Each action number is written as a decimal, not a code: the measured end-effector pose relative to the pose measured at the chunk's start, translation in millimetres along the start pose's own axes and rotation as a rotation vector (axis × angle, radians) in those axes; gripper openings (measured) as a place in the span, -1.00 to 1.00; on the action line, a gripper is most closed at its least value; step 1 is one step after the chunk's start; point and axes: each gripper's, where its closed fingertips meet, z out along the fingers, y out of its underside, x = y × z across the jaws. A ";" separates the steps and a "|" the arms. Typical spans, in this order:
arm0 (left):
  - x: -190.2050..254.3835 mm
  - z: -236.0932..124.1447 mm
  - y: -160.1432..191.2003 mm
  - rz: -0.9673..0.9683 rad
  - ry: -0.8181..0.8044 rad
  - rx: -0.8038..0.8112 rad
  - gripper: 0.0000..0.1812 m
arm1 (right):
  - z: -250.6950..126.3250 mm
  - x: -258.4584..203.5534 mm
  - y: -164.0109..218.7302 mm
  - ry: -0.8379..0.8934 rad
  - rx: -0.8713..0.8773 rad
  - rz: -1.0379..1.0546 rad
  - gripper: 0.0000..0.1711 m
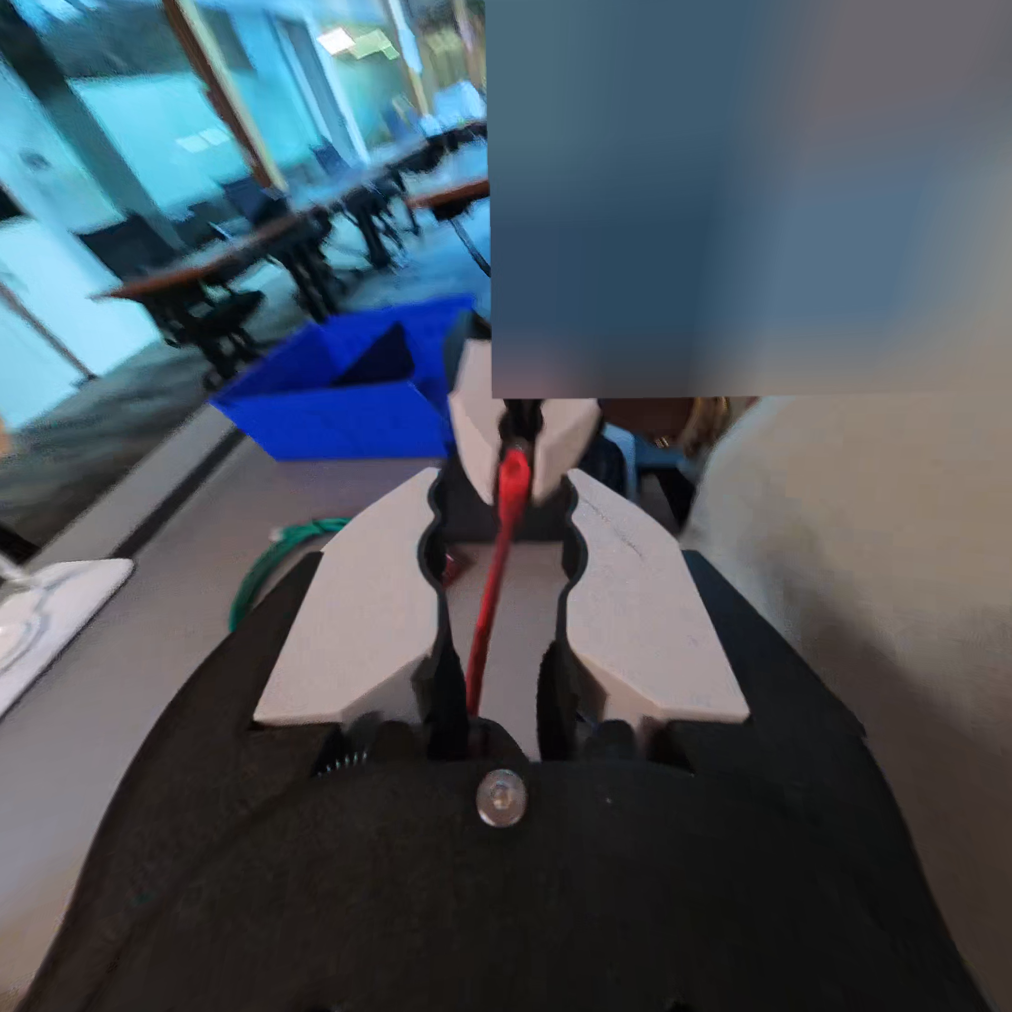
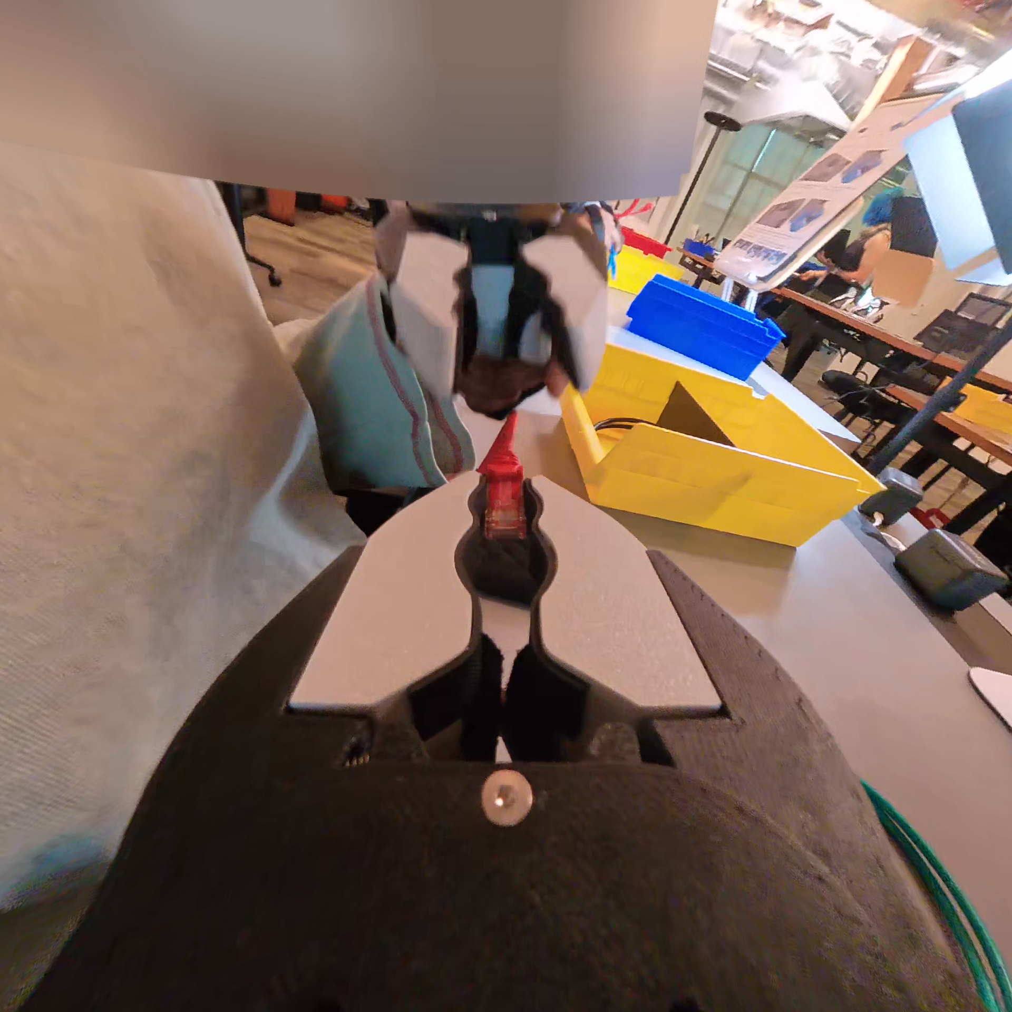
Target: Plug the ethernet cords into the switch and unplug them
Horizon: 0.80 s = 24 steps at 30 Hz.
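Each gripper (image 1: 501, 493) (image 2: 504, 482) has a black, rough-textured body with one silver screw (image 2: 506, 803) at its centre. Pale grey angular fingers (image 2: 400, 608) carry wavy black inner edges. A small spring (image 1: 342, 760), blurred, seems to sit at the left finger's base. The person wears a cream top (image 2: 109, 438).

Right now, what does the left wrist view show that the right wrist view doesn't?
Only the left wrist view shows the red cord running back between the left gripper's open fingers, and a white pad at far left. Only the right wrist view shows the clear plug pinched in the right gripper, a yellow bin and dark adapters. Both show the red boot, a green cable, a blue bin and the grey table.
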 end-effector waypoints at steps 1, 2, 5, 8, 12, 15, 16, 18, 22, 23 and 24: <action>7.5 5.4 9.2 0.010 0.052 -0.039 -0.60 | -0.1 -0.8 -1.8 -0.005 0.014 0.010 -0.85; 9.9 10.0 14.9 0.027 0.076 -0.055 -0.65 | -0.4 -0.5 -2.3 -0.005 0.027 0.020 -0.85; 2.4 16.4 18.8 0.005 0.064 -0.026 -0.88 | -2.4 0.6 0.0 -0.006 0.051 0.049 -0.85; 1.2 17.4 22.3 -0.029 0.098 0.005 -0.89 | -1.9 2.0 2.8 0.000 0.059 0.060 -0.85; -2.6 18.1 33.6 -0.035 0.098 -0.015 -0.79 | -1.2 5.5 6.7 0.006 0.079 0.093 -0.85; -4.5 17.2 31.8 -0.043 0.102 0.029 -0.89 | -1.3 7.4 8.8 0.001 0.097 0.114 -0.85; -5.1 17.6 32.6 -0.056 0.106 0.035 -0.89 | -1.2 8.2 8.8 0.002 0.103 0.119 -0.85; -6.9 18.4 35.6 -0.074 0.111 0.036 -0.90 | -0.7 9.9 12.0 0.007 0.093 0.122 -0.85; -10.3 21.4 45.2 -0.099 0.098 -0.004 -0.90 | -1.8 14.3 23.1 0.037 0.025 0.112 -0.83; -11.4 21.7 49.4 -0.095 0.090 -0.028 -0.90 | -2.8 15.3 24.9 0.049 0.012 0.103 -0.82; -11.6 21.7 53.4 -0.087 0.087 -0.054 -0.90 | -3.5 15.0 26.7 0.050 -0.003 0.094 -0.82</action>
